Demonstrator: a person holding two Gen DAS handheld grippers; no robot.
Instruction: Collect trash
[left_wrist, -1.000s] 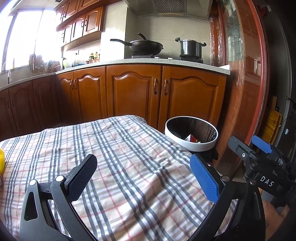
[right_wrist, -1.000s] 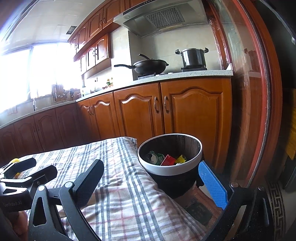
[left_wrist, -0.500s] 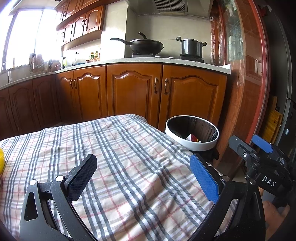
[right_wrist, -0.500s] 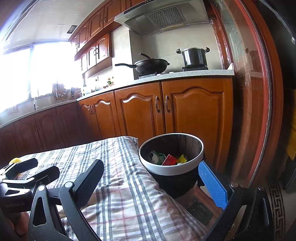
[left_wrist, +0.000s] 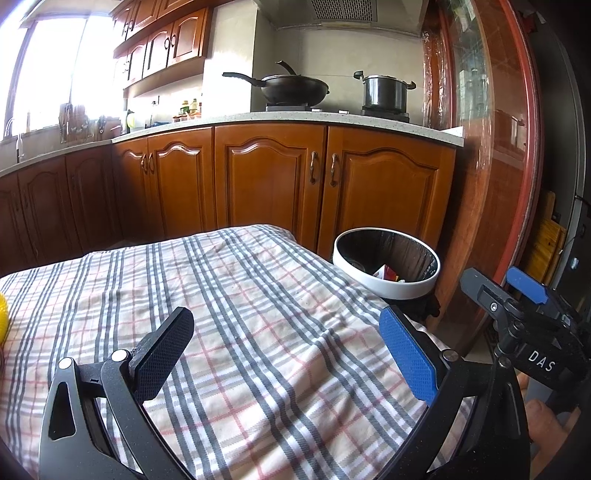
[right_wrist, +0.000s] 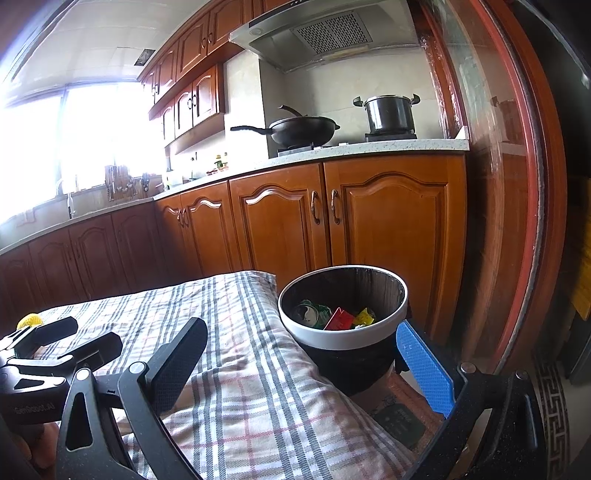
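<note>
Checked cloth bare of trash under both grippers; left gripper and right gripper spread apart, empty. Trash lying inside bin just beside table edge. Collection judged near complete; next, check yellow item at far left.
</note>
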